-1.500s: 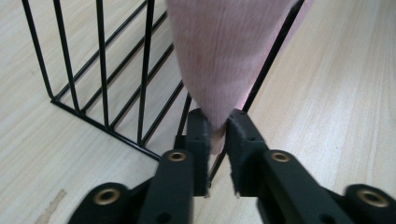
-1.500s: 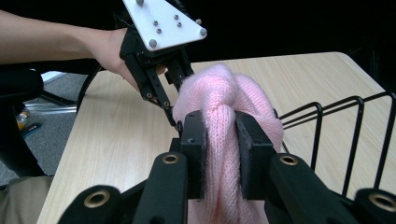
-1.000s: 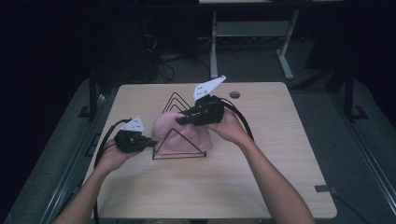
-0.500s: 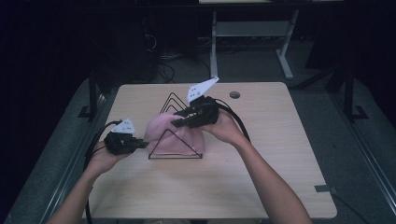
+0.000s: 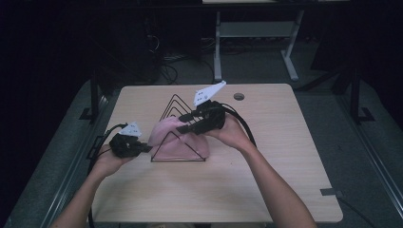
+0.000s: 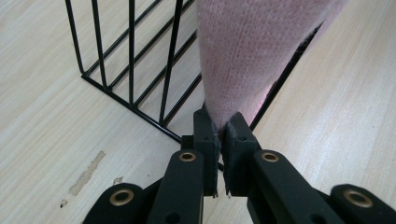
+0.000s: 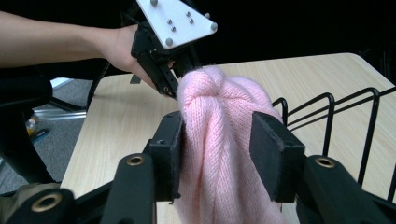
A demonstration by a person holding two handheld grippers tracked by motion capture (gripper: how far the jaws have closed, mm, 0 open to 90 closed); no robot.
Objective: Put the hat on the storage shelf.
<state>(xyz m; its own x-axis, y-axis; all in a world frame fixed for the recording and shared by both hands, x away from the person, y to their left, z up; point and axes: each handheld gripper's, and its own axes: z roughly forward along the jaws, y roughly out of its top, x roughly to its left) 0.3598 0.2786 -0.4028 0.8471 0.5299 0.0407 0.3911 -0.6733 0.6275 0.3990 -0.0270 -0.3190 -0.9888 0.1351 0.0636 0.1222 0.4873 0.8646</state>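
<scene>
The pink knit garment lies draped over the wire rack. The left claw, at its 8 o'clock, pinches an edge; the right claw has just been opening, its jaws loosely around the knit. Release remains.

One pink knit, one wire rack.

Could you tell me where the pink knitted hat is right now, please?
In the high view the pink knitted hat is draped over the black wire rack at the table's middle, between the left gripper, clamped on its edge, and the right gripper.
</scene>
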